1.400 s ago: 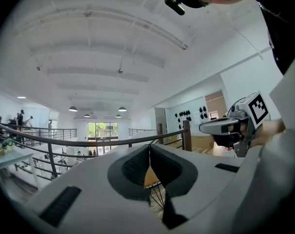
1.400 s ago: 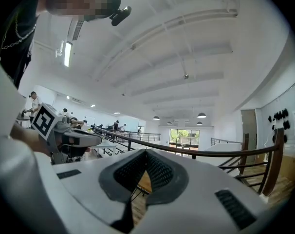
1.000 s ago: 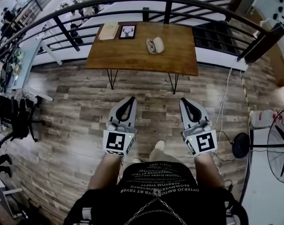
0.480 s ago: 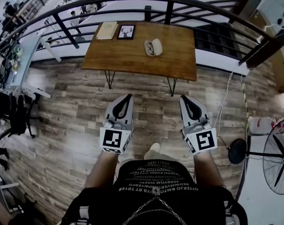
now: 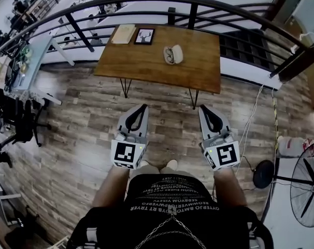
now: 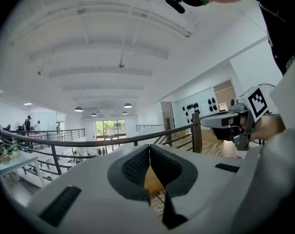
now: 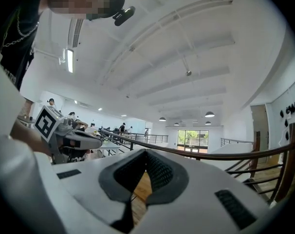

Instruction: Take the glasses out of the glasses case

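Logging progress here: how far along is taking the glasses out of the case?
Done: nothing, though the glasses case lies open on the wooden table. In hand: nothing; the left gripper and right gripper are shut and empty, over the floor short of the table. Left: reach the case, grip the glasses inside, lift them out.

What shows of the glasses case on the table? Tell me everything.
The glasses case is a small, pale oval clamshell lying open on the wooden table, right of a framed picture. The glasses seem to lie in its left half. Nothing else touches it; material is too small to tell.
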### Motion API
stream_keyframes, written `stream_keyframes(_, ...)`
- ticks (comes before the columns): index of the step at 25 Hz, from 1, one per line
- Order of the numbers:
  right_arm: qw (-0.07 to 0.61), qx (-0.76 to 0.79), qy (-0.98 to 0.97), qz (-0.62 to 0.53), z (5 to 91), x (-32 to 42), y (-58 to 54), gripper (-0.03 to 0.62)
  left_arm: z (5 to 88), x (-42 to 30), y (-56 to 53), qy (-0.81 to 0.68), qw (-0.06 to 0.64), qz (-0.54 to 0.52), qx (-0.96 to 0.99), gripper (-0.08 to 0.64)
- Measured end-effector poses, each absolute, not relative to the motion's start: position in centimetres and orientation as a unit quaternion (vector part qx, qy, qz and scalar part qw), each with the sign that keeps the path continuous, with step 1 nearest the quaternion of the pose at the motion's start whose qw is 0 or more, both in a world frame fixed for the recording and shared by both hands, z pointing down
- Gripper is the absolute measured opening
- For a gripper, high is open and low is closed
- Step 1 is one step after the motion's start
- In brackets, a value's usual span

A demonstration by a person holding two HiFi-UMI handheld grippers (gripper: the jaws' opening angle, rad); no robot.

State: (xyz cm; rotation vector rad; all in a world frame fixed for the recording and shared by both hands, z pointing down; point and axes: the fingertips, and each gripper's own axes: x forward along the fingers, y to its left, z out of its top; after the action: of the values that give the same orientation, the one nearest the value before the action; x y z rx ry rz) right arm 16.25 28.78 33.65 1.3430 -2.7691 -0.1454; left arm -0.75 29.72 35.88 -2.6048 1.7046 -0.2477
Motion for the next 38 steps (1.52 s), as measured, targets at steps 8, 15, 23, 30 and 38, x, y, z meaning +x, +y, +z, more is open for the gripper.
stream_keyframes(8, 0.019, 0.434, -0.9, -0.048, 33.1, 15.7, 28.3, 0.015, 35.5, -2.0, 30.1, 0.557, 0.008, -0.081, -0.826, 0.028)
stream_keyframes(15, 0.018, 0.444, -0.895, -0.048, 33.2, 15.1, 27.6, 0.015, 35.2, -2.4, 29.2, 0.549, 0.013, -0.075, -0.832, 0.028)
stream_keyframes(23, 0.027, 0.452, -0.891, -0.047, 33.8, 13.7, 25.4, 0.015, 35.2, -4.1, 26.3, 0.552, 0.013, -0.066, -0.831, 0.028)
stream_keyframes(30, 0.032, 0.457, -0.888, -0.045, 33.6, 12.7, 22.5, 0.015, 35.3, -4.9, 23.1, 0.546, 0.014, -0.07, -0.835, 0.028)
stream_keyframes(38, 0.028, 0.464, -0.884, -0.042, 33.5, 12.0, 18.3, 0.015, 35.9, -6.2, 19.3, 0.544, 0.006, -0.081, -0.835, 0.028)
